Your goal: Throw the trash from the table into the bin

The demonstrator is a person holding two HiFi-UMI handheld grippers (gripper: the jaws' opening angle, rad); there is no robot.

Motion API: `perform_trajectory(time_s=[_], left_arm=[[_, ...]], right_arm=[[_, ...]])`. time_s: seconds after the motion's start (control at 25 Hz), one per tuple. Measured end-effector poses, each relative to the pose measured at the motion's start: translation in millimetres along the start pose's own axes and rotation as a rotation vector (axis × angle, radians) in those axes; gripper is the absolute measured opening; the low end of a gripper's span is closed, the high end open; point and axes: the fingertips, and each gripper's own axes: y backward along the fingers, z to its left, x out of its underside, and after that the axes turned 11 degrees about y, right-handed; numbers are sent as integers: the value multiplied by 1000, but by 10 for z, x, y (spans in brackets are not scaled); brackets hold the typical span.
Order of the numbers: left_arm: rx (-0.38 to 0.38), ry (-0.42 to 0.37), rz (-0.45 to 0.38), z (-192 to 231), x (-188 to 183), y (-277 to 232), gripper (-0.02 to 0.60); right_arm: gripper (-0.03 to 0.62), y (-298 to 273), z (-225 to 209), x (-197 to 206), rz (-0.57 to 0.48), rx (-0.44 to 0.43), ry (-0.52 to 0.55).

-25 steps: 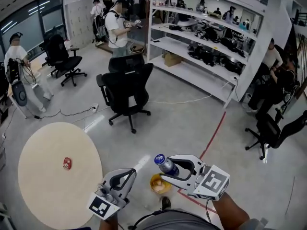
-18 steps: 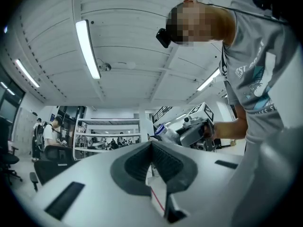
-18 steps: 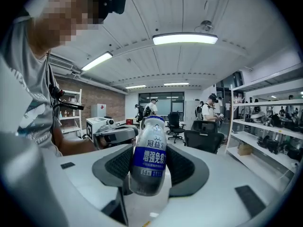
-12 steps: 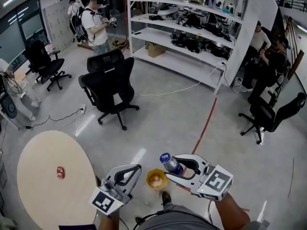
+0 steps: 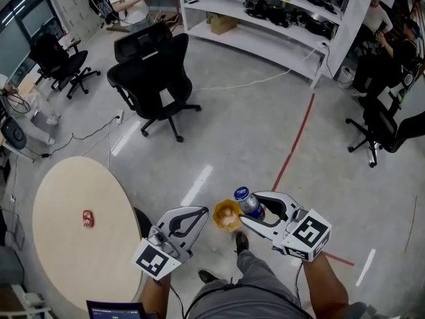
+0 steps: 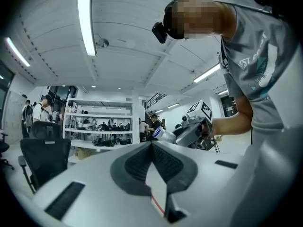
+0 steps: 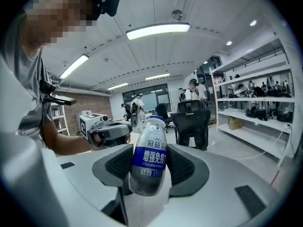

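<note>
White-and-blue plastic bottle [image 7: 148, 159] sits pinched at its middle in the right tongs [image 5: 250, 208], whose jaws stand about half apart with a pad pressing on either side. The left tongs [image 6: 151, 146] are closed tip to tip with nothing in them. Between the two, on the floor below, stands the yellow bin [image 5: 226, 216]. Farther left, a small red scrap [image 5: 87, 218], possibly a crushed can, lies on the round worktop [image 5: 60, 258].
</note>
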Motion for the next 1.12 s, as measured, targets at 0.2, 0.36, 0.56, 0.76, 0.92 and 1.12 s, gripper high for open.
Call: perform_trajectory(time_s=[0.2,0.36,0.56,0.76,0.92,1.12], left_arm=[[29,56,97,232,735,-335,41],[54,73,174,457,1502,-515,41],[21,199,225,805,2511,-677,41],[-12,295,324,1010,3618,-722,41],[-36,349,371,1138,4377,-764,41],[-51,411,431,1175,5274,-687,41]], right_arm=[[227,-259,-350,754,65,16,-116],[227,-556,-512,1502,120,8,-178],[227,-933,-668,2582,207,2,-272],[227,-1187,-691,3523,244,-2,-369],[227,-1339,-692,4201,270,-11,-399],[228,-1541,-522,5016,319,-26,-441]])
